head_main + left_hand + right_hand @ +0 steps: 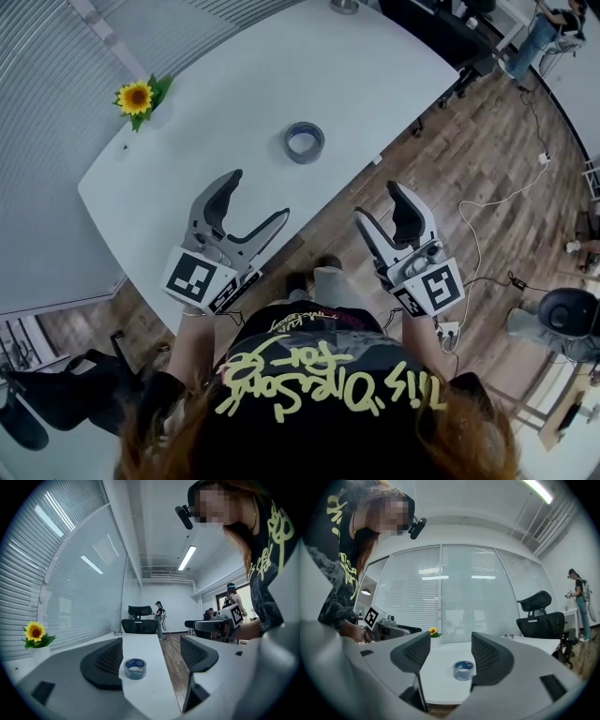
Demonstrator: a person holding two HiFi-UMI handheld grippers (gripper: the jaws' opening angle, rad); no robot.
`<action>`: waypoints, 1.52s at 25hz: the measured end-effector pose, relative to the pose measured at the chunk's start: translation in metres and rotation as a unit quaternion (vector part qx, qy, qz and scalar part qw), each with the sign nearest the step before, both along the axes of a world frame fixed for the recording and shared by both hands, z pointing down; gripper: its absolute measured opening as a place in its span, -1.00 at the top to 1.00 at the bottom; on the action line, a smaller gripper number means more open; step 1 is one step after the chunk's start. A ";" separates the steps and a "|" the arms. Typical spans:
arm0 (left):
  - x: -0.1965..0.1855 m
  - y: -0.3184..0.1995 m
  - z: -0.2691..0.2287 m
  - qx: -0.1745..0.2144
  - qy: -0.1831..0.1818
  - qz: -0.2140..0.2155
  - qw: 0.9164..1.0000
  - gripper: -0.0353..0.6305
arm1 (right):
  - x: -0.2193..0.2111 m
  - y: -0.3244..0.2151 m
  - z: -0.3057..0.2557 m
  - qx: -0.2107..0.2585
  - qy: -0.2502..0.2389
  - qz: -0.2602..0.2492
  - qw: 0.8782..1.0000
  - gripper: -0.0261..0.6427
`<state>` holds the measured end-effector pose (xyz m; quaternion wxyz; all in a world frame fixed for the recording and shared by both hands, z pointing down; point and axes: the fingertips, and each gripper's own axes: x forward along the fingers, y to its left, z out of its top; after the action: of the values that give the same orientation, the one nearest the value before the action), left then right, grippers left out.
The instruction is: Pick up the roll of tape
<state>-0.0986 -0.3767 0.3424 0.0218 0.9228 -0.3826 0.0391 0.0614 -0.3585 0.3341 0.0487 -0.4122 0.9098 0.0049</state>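
**Both grippers open and empty, tape untouched mid-counter**

The tape (304, 142) lies flat on the white counter (281, 75), just above centre in the head view, well apart from the left gripper (259, 195) at lower left and the right gripper (377, 200) at lower right, which hangs over the floor off the counter's edge. Each gripper view shows its jaws spread with the tape far ahead between them. Likely trouble: a level approach could catch a jaw on the counter edge, or nudge the low roll so it slides on the smooth top instead of being clamped. If both grippers close in together, they could knock each other.
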 end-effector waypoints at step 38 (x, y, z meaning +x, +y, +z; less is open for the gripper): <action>0.032 -0.111 0.140 -0.125 -0.109 -0.019 0.986 -0.36 | -0.050 -0.144 0.172 -0.076 0.280 -0.294 0.911 -0.03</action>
<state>-0.0667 -0.4876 0.4826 0.0964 0.8955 -0.3926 0.1864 0.0116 -0.5021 0.5062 -0.2404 -0.1103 0.9637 0.0362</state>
